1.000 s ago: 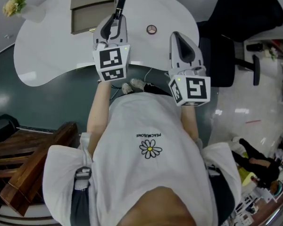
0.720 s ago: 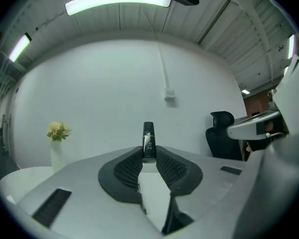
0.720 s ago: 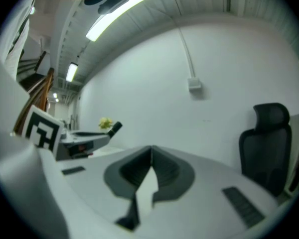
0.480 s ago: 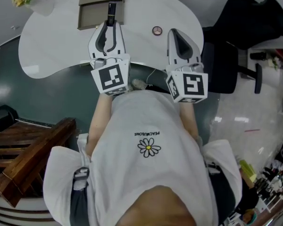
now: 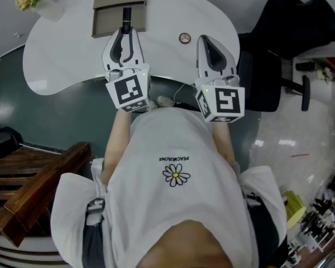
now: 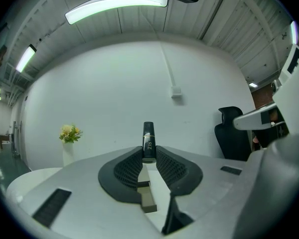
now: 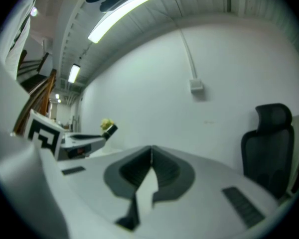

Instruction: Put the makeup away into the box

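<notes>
Both forearms reached forward from the person's white T-shirt, side by side over the near edge of the white table (image 5: 56, 60), each gripper pointing roughly level and away from the body. The left gripper (image 5: 124, 31) was clamped on a slim black makeup tube (image 5: 126, 17), which stuck out past the jaw tips over the near part of the tan box (image 5: 106, 22). The right gripper (image 5: 204, 39) hung beside it, jaws pressed together with nothing in them. A small round item (image 5: 184, 37) lay on the table between the two grippers, further out. Only the head view showed the box and that round item. The left gripper view showed the tube (image 6: 148, 142) standing upright between the ribbed pads, with a vase of yellow flowers (image 6: 70, 134) and a black chair (image 6: 232, 133) behind. The right gripper view confirmed its shut jaws (image 7: 150, 151). The tube carried pale letters running lengthwise, apparently "ZIB". The T-shirt print above its daisy was too small to read surely.
</notes>
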A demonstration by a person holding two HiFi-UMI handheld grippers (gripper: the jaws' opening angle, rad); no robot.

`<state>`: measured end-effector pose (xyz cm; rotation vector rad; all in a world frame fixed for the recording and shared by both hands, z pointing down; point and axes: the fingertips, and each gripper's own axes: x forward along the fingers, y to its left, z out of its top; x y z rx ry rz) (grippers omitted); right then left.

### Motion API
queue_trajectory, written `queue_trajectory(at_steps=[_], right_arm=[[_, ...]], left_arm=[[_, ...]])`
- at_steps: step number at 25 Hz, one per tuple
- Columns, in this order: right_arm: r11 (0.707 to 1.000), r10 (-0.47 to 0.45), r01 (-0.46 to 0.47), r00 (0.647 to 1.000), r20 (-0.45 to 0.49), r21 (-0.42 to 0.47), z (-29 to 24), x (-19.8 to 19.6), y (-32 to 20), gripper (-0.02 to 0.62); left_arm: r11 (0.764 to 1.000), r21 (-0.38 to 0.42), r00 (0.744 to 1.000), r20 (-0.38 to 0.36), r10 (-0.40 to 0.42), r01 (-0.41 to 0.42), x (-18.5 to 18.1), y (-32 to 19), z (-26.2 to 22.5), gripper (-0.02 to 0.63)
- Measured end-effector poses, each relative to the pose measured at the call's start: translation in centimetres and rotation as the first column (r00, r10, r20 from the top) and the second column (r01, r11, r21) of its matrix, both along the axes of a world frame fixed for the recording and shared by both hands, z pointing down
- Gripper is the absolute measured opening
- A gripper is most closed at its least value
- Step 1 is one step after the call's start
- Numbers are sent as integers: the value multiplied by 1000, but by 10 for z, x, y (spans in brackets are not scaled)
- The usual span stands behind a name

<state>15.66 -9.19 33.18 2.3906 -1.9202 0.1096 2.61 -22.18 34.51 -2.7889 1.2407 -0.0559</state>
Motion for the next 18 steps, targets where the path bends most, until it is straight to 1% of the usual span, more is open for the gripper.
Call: queue_trajectory(at_steps=[3, 5, 8, 10, 13, 15, 18], right_arm=[[1000, 11, -11, 1000, 1, 2, -1, 4, 1, 31], [1000, 18, -18, 1000, 3, 1, 0, 6, 3, 31], [1000, 26, -26, 1000, 13, 3, 0, 7, 5, 31], [1000, 26, -26, 1000, 10, 5, -2, 6, 5, 31], [1000, 31, -31, 1000, 8, 7, -2, 8, 7, 31], [999, 35, -35, 999, 16, 7, -1, 9, 9, 31], [999, 41, -41, 999, 22, 1, 0, 8, 10, 31]], left_arm=[[1000, -17, 1000, 5, -4, 4, 1, 0, 8, 98], [998, -57, 1000, 2, -1, 2, 3, -3, 16, 98], [991, -135, 999, 36, 12, -7, 10, -11, 38, 98], [981, -196, 998, 54, 10, 1, 13, -19, 57, 98], [953, -304, 995, 98, 25, 6, 22, -34, 89, 98], [941, -339, 989, 140, 51, -1, 32, -46, 109, 98], [928, -372, 973, 221, 68, 19, 40, -62, 137, 98]])
